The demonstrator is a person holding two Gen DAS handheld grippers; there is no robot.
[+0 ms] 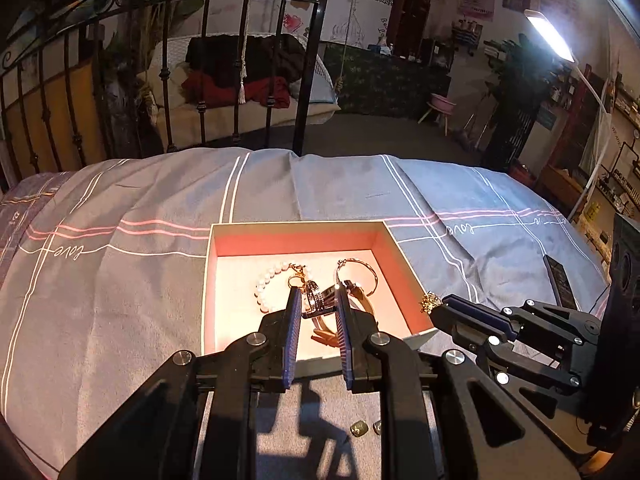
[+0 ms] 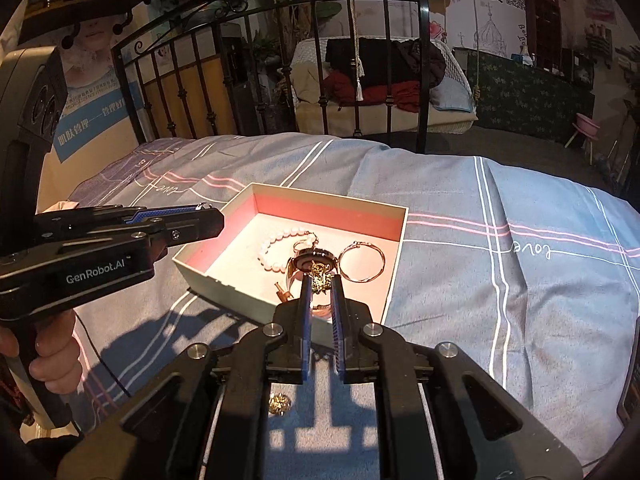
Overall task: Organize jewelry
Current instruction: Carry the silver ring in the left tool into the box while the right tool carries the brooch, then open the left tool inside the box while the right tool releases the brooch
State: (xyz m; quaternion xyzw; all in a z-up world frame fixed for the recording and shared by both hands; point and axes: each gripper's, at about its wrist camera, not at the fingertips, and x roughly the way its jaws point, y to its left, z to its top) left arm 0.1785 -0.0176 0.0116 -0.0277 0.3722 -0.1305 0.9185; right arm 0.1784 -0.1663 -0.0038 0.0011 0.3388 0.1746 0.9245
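An open box (image 1: 294,227) with a pink lining lies on the bedspread. In it are a pearl bracelet (image 1: 266,282), a gold bangle (image 1: 372,276), a dark-faced watch (image 2: 314,258) and a small gold ring (image 2: 300,245). My left gripper (image 1: 318,300) hangs over the box, shut on a small dark ring with glinting stones (image 1: 316,305). My right gripper (image 2: 321,280) is shut on a small gold filigree piece (image 2: 320,274) above the box's near edge. In the left wrist view the right gripper (image 1: 438,306) is at the box's right corner with the gold piece (image 1: 430,302) at its tip.
The box rests on a grey-blue bedspread (image 2: 460,240) with white and pink lines. Two small greenish pieces (image 1: 360,428) and a gold piece (image 2: 279,403) lie loose on the cloth close to me. A black iron bed frame (image 2: 420,60) stands behind. A hand (image 2: 52,360) holds the left gripper's handle.
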